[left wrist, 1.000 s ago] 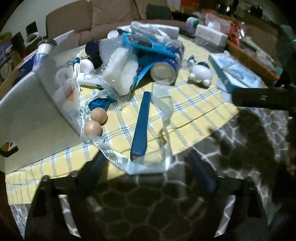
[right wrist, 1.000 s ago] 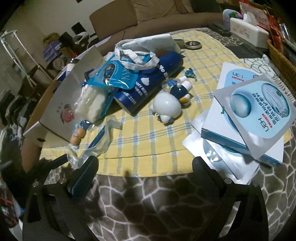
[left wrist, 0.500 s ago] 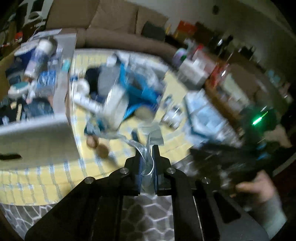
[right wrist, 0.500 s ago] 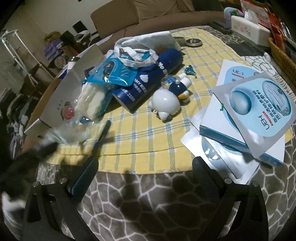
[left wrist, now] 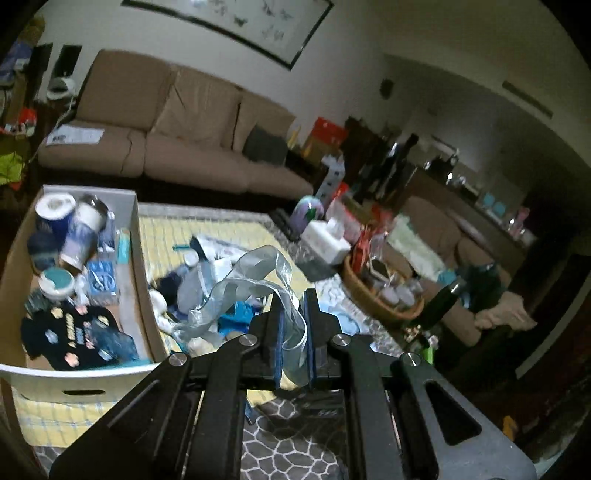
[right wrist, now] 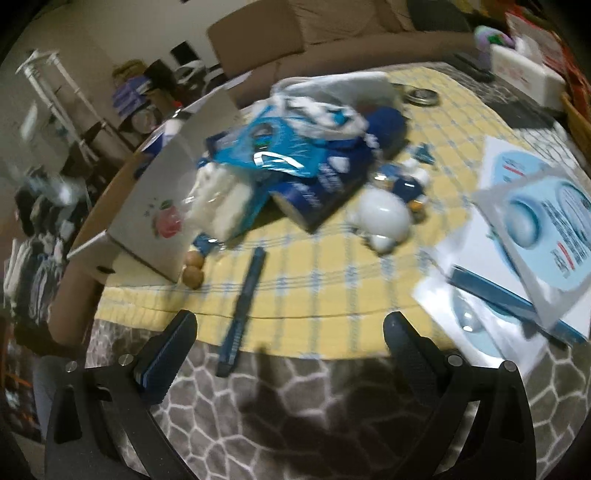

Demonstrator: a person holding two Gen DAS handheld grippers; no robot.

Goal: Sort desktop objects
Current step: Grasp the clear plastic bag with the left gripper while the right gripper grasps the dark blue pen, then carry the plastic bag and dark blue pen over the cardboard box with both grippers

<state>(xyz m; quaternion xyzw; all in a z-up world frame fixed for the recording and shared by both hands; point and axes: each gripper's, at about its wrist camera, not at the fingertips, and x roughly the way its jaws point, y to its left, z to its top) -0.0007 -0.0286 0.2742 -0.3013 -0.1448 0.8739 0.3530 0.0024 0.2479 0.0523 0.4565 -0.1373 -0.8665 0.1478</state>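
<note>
above the open box [left wrist: 135,236] my left gripper [left wrist: 294,317] is clamped on a clear ribbon [left wrist: 255,280], lifted off the table; my right gripper [right wrist: 288,343] hangs spread and empty over the blue pen [right wrist: 243,299].

A home living room; a long tan sofa [left wrist: 166,136] with back cushions stands against a pale wall under a wide framed picture [left wrist: 229,22]; before it a low bench [right wrist: 332,398] carries a yellow checked cloth [right wrist: 314,288] strewn with household odds and ends; an open cardboard box [left wrist: 140,295] of toiletries sits at its edge; a tissue box [left wrist: 325,240] and a wicker basket [left wrist: 373,299] of small goods stand farther along; a second upholstered seat [left wrist: 436,229] and a cluttered sideboard [left wrist: 472,199] fill the dim far side; a white rack [right wrist: 55,85] stands by the wall.
</note>
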